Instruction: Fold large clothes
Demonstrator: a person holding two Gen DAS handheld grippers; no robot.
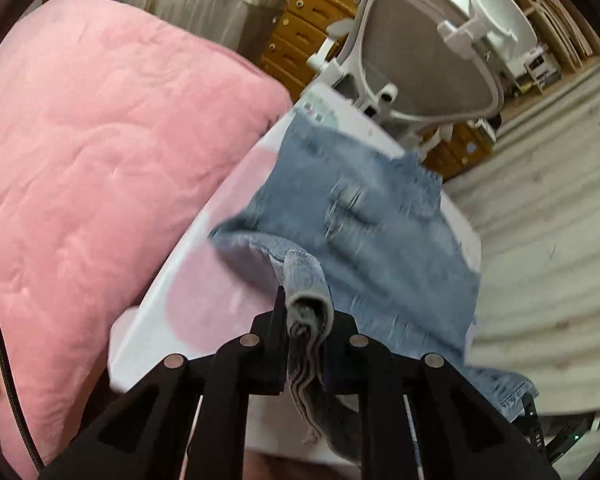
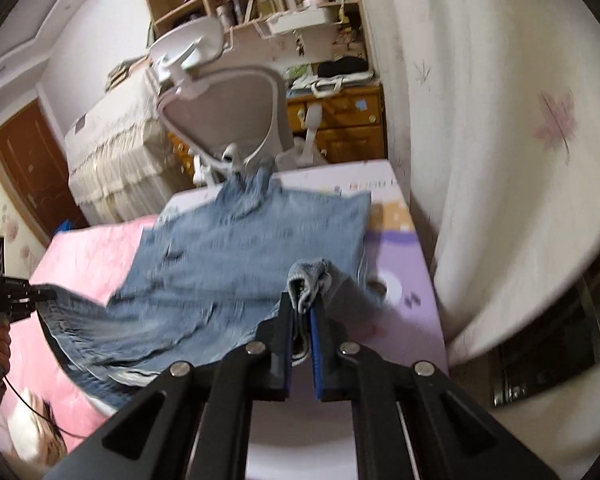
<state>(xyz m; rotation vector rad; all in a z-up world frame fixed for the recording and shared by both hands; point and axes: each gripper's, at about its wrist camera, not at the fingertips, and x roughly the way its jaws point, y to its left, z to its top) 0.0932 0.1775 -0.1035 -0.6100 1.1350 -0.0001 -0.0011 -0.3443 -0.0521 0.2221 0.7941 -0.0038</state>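
Observation:
A light blue denim garment lies spread over a white and pink patterned sheet. It also shows in the right wrist view, blurred by motion. My left gripper is shut on a bunched edge of the denim near its left corner. My right gripper is shut on another bunched edge at the garment's right side. The left gripper also shows at the far left of the right wrist view, holding the stretched corner.
A thick pink quilt lies left of the garment. A grey office chair stands behind the bed, with wooden drawers beyond. A white floral curtain hangs at the right. A lilac patterned sheet lies under my right gripper.

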